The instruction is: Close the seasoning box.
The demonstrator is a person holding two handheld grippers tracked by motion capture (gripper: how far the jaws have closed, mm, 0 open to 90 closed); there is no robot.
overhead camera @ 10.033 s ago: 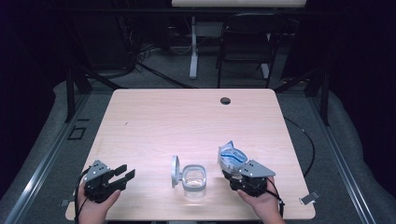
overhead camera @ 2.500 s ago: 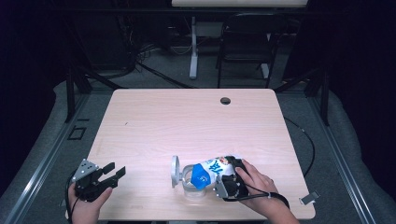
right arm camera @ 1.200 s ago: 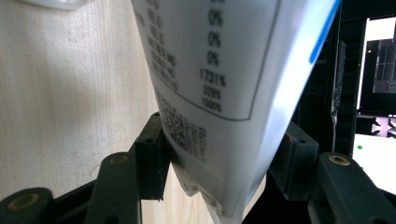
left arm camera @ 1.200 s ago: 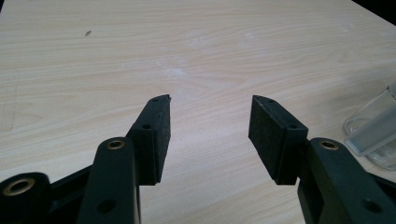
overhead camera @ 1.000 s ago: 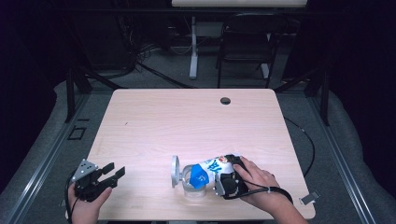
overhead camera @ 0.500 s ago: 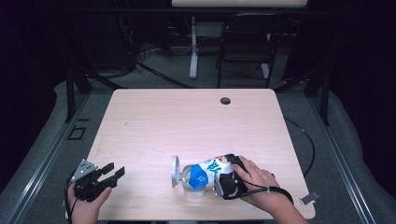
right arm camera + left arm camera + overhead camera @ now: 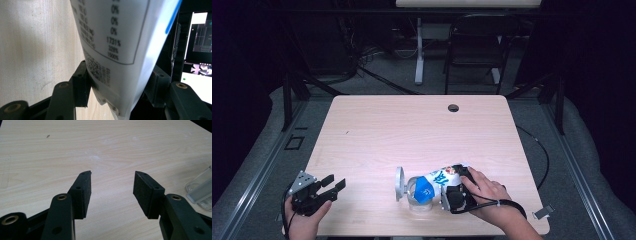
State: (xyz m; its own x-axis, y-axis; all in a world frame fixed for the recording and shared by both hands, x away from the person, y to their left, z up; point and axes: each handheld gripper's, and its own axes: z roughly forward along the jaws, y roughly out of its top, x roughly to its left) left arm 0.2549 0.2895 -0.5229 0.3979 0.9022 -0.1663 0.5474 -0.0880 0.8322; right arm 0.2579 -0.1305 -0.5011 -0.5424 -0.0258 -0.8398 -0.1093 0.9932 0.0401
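The right gripper [image 7: 451, 196], jaws clamped on a white-and-blue printed pouch [image 7: 437, 181], holds that pouch tipped over so its blue end sits at the mouth of a clear glass jar [image 7: 418, 199] near the front edge of the desk [image 7: 412, 130]. Ten seconds ago the pouch stood upright beside the jar at the right, with the gripper behind it; now it lies slanted across the jar's top. Over the last two and a half seconds the pose has hardly changed: the pouch, hand and jar sit in the same spots. In the right gripper view the pouch [image 7: 117, 50] fills the space between both pads, its nutrition table facing the camera. The jar's round lid [image 7: 399, 181] leans on edge against the jar's left side, as it did in every earlier frame. The left gripper [image 7: 332, 186] rests at the front left corner of the desk, jaws spread wide with nothing between them; since ten seconds ago it has slid slightly left and nearer the edge, and it has stayed put since.
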